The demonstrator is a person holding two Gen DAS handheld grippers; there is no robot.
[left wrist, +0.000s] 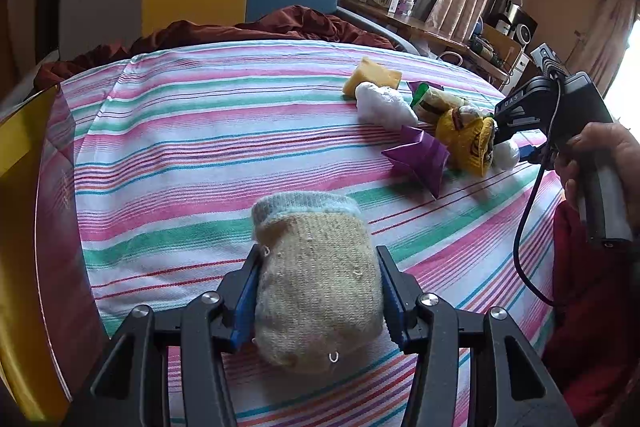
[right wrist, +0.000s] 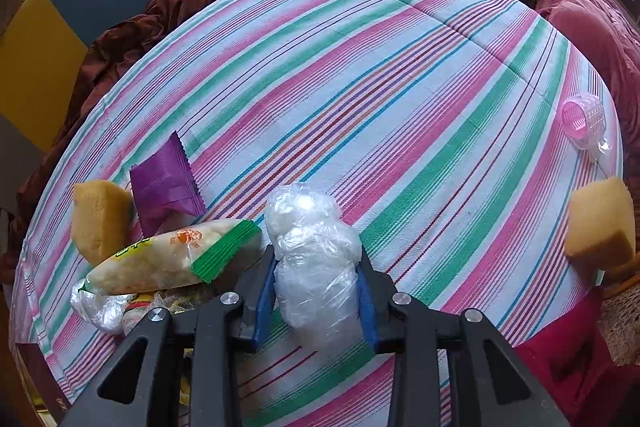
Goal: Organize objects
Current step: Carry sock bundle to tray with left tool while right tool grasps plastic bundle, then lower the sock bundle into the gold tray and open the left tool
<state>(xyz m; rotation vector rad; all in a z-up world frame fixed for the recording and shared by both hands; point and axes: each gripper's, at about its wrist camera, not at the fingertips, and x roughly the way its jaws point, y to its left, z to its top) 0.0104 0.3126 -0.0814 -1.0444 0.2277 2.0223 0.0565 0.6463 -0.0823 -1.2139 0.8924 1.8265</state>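
Plastic bundle (right wrist: 316,259) between right fingers (right wrist: 266,291)

Beige sock (left wrist: 316,291) and crumpled plastic wad (right wrist: 316,259) lie on striped cloth (right wrist: 400,67).

Two sponges (right wrist: 102,221), two plastic bundles (right wrist: 316,259), one sock (left wrist: 316,279)
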